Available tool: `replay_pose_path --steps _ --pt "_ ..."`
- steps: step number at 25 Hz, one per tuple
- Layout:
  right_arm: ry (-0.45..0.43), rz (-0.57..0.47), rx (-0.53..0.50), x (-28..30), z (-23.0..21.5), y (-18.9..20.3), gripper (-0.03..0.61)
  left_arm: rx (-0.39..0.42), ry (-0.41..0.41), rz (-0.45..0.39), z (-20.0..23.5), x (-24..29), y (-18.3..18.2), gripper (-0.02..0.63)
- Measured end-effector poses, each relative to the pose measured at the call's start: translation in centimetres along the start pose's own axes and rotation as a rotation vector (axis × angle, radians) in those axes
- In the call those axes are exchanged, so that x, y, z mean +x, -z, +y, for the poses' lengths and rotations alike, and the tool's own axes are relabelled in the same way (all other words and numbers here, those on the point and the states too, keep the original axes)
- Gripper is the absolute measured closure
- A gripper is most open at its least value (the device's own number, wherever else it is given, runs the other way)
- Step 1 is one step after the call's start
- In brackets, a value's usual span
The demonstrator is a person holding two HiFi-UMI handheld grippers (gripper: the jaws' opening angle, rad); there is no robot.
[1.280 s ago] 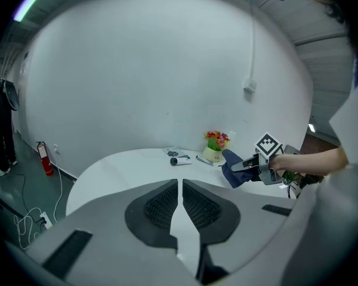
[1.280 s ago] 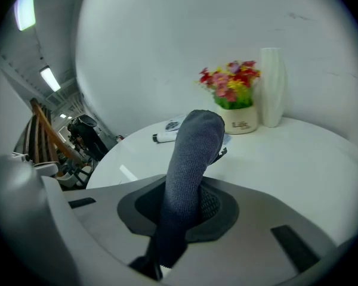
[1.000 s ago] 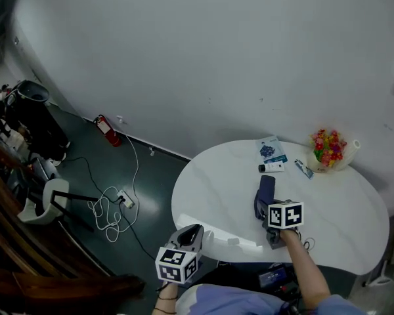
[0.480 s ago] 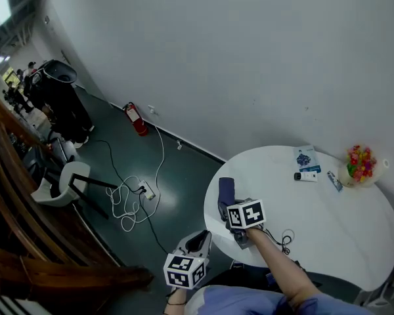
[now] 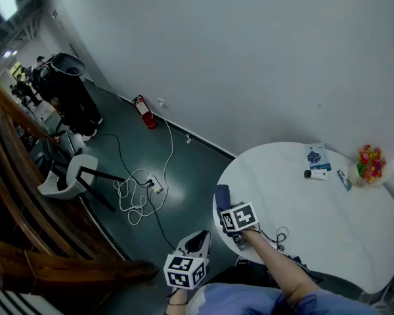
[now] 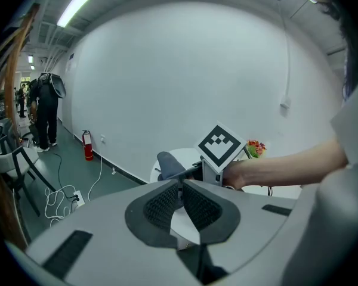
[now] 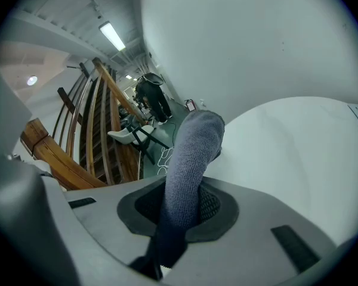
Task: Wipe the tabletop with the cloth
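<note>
The right gripper (image 7: pixel 182 210) has its jaws clamped on a grey-blue cloth (image 7: pixel 191 154), which runs up between the pads and bends over at its far end toward the white round desk (image 7: pixel 298 159). In the head view that same right gripper (image 5: pixel 226 206) sits at the desk's (image 5: pixel 328 222) left edge, with the cloth (image 5: pixel 222 194) lying on the surface right at the rim and the person's bare forearm reaching in from below. A thin looped cable (image 5: pixel 280 233) lies on the desk beside that arm. The left gripper (image 5: pixel 194 243) hangs off the desk, over the dark floor just in front of its near-left edge; in its own view the left gripper (image 6: pixel 180 194) shows its jaws brought together at the tips with nothing between them. On the far side of the desk, well apart from the cloth, lie a blue-and-white booklet (image 5: pixel 316 155), a small tube (image 5: pixel 315 174) and a bowl of coloured flowers (image 5: pixel 370 164). On the floor to the left are a red fire extinguisher (image 5: pixel 143 112) against the wall, a power strip (image 5: pixel 155 186) with coiled white cable, and a white chair (image 5: pixel 64 179).
</note>
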State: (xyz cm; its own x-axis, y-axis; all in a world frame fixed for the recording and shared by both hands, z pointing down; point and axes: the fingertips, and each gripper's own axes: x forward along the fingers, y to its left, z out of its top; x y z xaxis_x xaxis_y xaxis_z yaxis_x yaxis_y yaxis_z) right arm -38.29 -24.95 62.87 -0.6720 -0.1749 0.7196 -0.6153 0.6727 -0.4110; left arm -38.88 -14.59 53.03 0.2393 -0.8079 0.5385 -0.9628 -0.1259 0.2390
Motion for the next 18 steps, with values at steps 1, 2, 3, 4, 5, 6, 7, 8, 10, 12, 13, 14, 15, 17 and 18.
replay_pose_path --steps 1,2,3,4,5,6,7,8,10,12,13,14,15,17,18 --pt "0.012 0.005 0.008 -0.2 -0.8 0.4 0.508 0.0 0.0 0.004 -0.1 0.1 0.1 0.594" --pt "0.024 0.009 0.017 -0.5 -1.7 0.8 0.508 0.002 0.003 0.006 -0.3 0.3 0.1 0.594" --pt "0.038 0.011 0.028 -0.8 -2.7 1.2 0.508 0.004 0.008 0.008 -0.6 0.6 0.1 0.594" --pt "0.051 0.01 0.041 -1.3 -3.7 1.5 0.508 0.009 0.015 0.01 -1.0 1.0 -0.1 0.594" --pt "0.065 0.007 0.055 -1.8 -4.7 1.8 0.508 0.016 0.025 0.011 -1.6 1.5 -0.2 0.594" --pt "0.079 0.004 0.07 -2.5 -5.8 2.1 0.508 0.023 0.037 0.013 -2.2 1.9 -0.4 0.594" --pt "0.093 0.0 0.085 -3.1 -6.8 2.5 0.508 0.032 0.051 0.015 -2.9 2.5 -0.5 0.594" --pt "0.107 -0.004 0.1 -3.8 -7.8 2.9 0.508 0.041 0.065 0.019 -3.6 3.0 -0.6 0.594" --pt "0.134 -0.011 0.128 -5.4 -9.9 3.9 0.508 0.057 0.095 0.027 -5.3 4.0 -0.8 0.594" --pt "0.164 -0.014 0.157 -7.3 -12.1 5.0 0.508 0.072 0.128 0.033 -7.4 5.1 -1.0 0.594" --pt "0.181 -0.017 0.17 -8.3 -13.4 5.6 0.508 0.08 0.146 0.035 -8.5 5.6 -1.1 0.594" --pt "0.198 -0.021 0.184 -9.4 -14.8 6.1 0.508 0.09 0.165 0.039 -9.7 6.2 -1.2 0.594" --pt "0.216 -0.027 0.2 -10.4 -16.1 6.7 0.508 0.101 0.184 0.044 -10.9 6.8 -1.2 0.594" --pt "0.252 -0.037 0.237 -12.7 -18.7 8.1 0.508 0.122 0.227 0.061 -13.4 7.9 -0.9 0.594" --pt "0.269 -0.042 0.259 -13.9 -19.9 8.9 0.508 0.132 0.25 0.07 -14.7 8.4 -0.7 0.594"
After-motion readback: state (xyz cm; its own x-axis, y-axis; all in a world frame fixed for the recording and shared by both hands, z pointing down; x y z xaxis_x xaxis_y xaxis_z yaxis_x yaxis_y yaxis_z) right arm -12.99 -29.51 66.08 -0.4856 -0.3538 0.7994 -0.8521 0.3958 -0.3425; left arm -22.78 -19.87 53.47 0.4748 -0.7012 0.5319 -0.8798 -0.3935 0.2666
